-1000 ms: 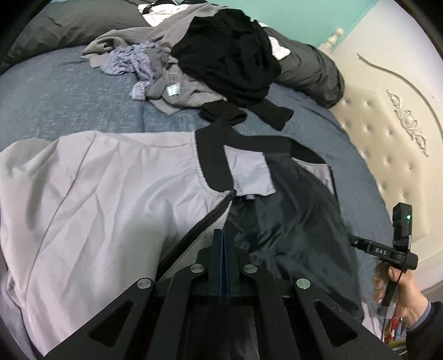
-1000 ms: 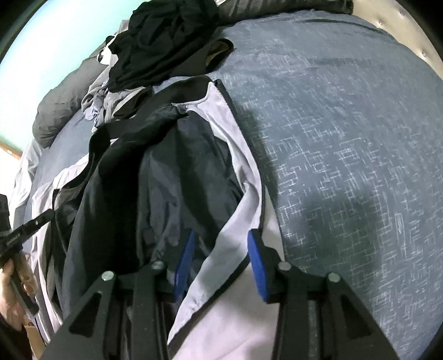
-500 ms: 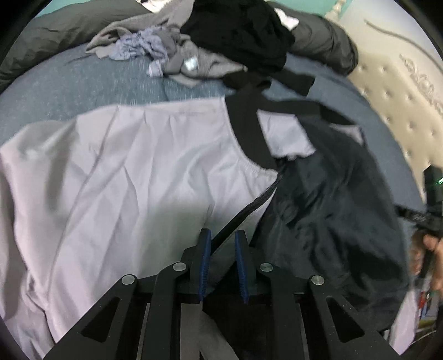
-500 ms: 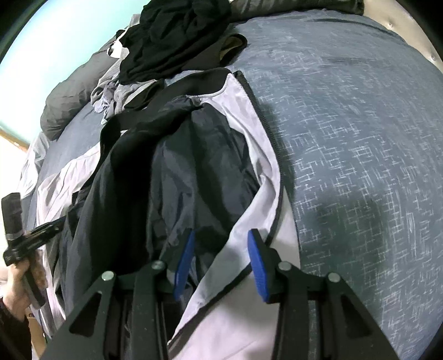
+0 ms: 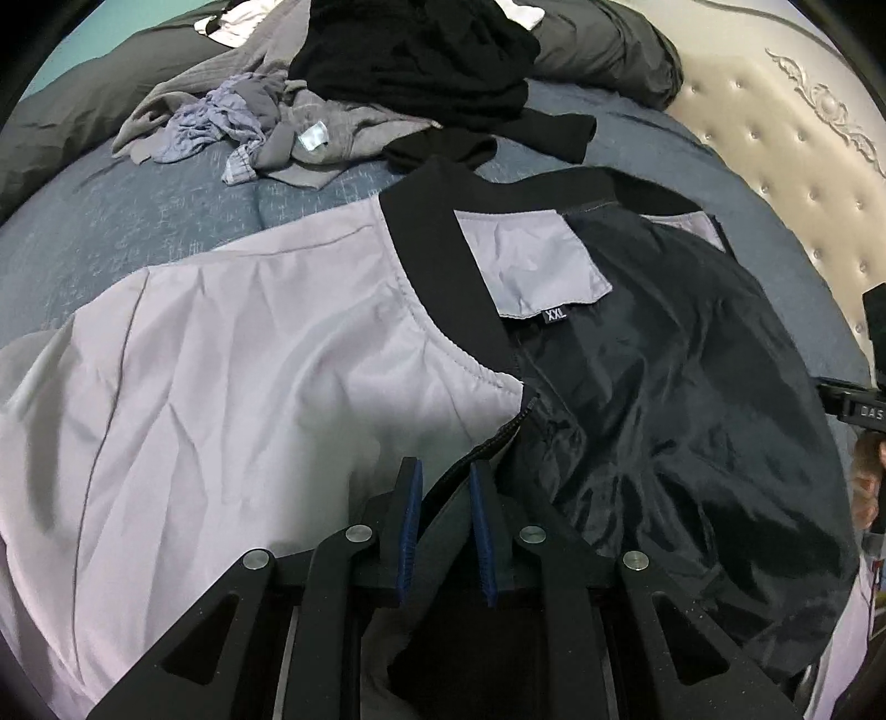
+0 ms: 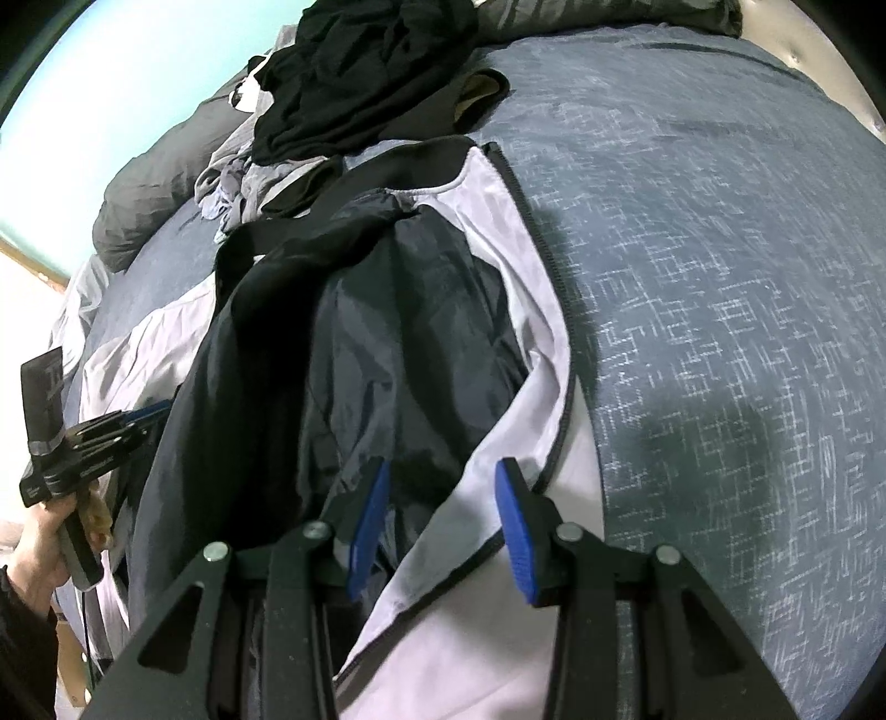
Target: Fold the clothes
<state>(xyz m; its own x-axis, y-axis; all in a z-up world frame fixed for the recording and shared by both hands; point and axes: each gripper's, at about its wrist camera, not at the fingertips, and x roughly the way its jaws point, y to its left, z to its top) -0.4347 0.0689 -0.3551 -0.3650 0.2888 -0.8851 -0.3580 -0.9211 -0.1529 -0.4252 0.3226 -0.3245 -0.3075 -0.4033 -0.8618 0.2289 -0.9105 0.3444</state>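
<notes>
We saw the jacket (image 5: pixel 249 387) lying open on the bed (image 6: pixel 720 249), pale lilac-grey shell w/ a black rib collar (image 5: pixel 443 266), dark shiny lining (image 5: pixel 664 387) turned up on one half. A grey patch inside the neck carried an "XXL" tag (image 5: pixel 555 315). The zip (image 5: pixel 493 448) ran down from the collar's end toward the left gripper (image 5: pixel 444 482). In the right wrist view the other front panel (image 6: pixel 531 343) lay folded back, its zip edge curving along the bedspread.

Left gripper sat low over the jacket, blue pads apart by a narrow gap, the zip edge running between them but not pinched as far as we could tell; released. Right gripper (image 6: pixel 441 476) was wide apart too, holding nothing, one pad over the lining, the other over the pale panel. Each view caught the other tool at the frame's edge: a hand (image 6: pixel 41 545) gripped the left one's handle in the right wrist view; the right tool (image 5: pixel 869 410) showed at the far right of the left wrist view.

Bed was covered in a blue-grey spread w/ a white crosshatch print. Past the collar lay a pile (image 5: pixel 354 111) of unfolded clothes: black, grey, a lilac crumpled piece. Beyond that, dark grey pillows (image 5: pixel 603 50), a cream tufted headboard (image 5: pixel 786 149) w/ carved trim, and a teal wall (image 6: pixel 127 83).
</notes>
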